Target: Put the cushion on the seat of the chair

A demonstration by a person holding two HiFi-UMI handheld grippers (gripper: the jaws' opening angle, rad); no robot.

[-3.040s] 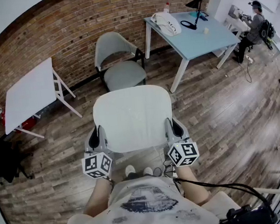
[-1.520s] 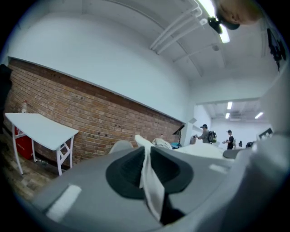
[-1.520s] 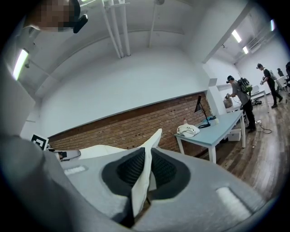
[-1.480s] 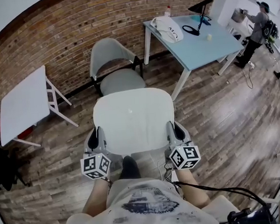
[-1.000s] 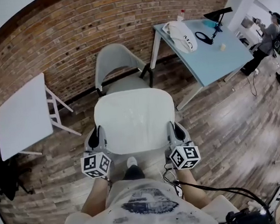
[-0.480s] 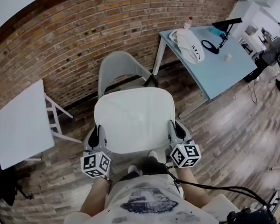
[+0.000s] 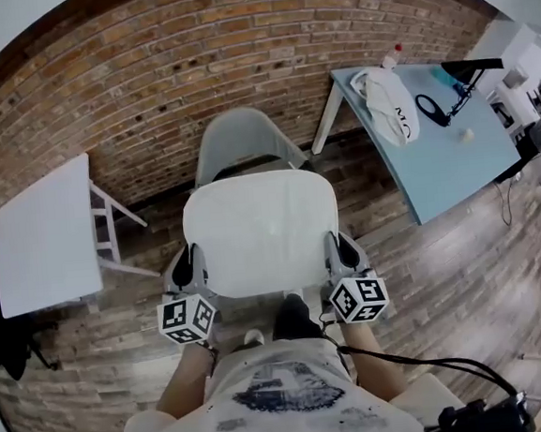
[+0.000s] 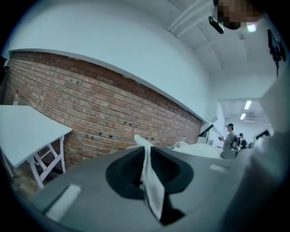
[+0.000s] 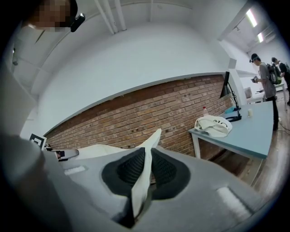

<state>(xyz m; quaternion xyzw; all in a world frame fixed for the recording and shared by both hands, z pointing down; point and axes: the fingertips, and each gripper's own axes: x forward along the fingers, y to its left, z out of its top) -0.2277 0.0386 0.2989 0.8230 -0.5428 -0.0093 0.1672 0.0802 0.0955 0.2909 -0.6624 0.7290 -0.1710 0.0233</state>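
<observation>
One cushion (image 7: 259, 230), level, long axis left-right

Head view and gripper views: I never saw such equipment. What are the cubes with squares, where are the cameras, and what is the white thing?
A person holds a two-jaw tool in each hand: the left gripper and the right gripper. The cubes belong to them. The head view looks down from the person's head; each gripper view looks along one tool's jaws. The white thing is a cushion; both pairs of jaws are shut on its side edges. A grey chair stands ahead by the brick wall, between a white table and a blue table.
</observation>
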